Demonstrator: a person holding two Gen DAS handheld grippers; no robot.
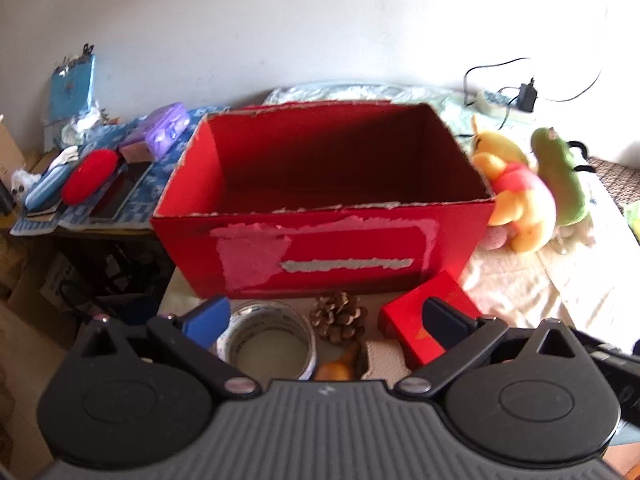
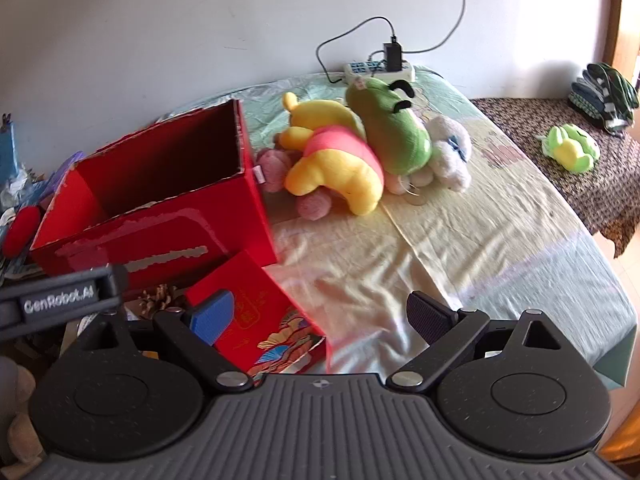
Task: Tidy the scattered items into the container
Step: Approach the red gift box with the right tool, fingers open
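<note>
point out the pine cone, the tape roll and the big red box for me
pine cone (image 1: 340, 318), left wrist view, centre of its scales
tape roll (image 1: 267, 322), left wrist view, far rim of the ring
big red box (image 1: 320, 256), left wrist view, front wall below the torn label

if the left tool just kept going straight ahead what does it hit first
Probably the pine cone, which lies between the open fingers of the left tool, just ahead. Beyond it stands the front wall of the red box. Depth is unclear, so it might pass over the cone.
</note>
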